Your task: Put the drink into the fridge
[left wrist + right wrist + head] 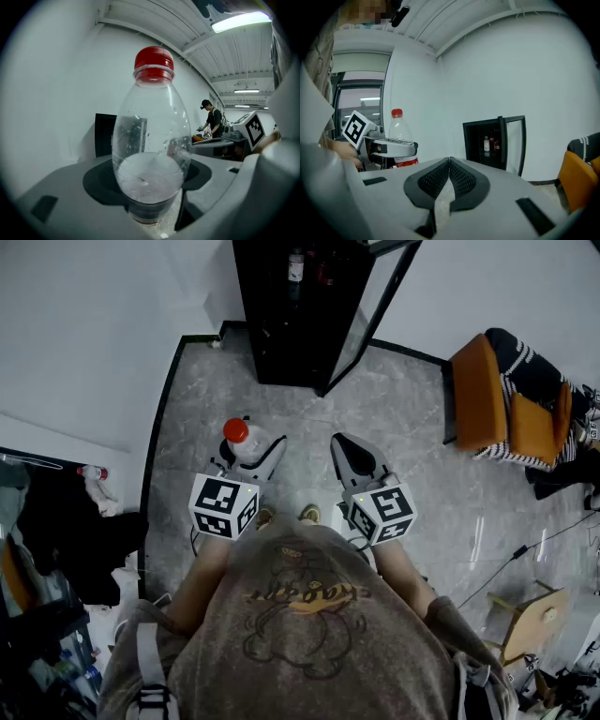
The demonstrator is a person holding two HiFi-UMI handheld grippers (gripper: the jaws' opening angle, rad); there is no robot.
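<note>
The person stands on the grey stone floor (422,512) and holds one gripper in each hand, both pointing a little downward toward the black fridge (291,324). The left gripper (150,190) is closed around the lower part of the drink bottle (150,140), a clear plastic bottle with a red cap (153,60). The dark pads press on it from both sides, and the bottle stands upright between the jaws. From the head view, the bottle (244,440) is in front of the person's left side, well apart from the fridge.

The right gripper (450,161) holds nothing; its two ribbed pads are pressed together. It hangs beside the left gripper (391,147), at about the same height.

The fridge door (514,140) with its glass panel is swung open, and some small bottles (486,143) stand on a shelf inside. To the right of the fridge is an orange chair (480,395) against the white wall.
</note>
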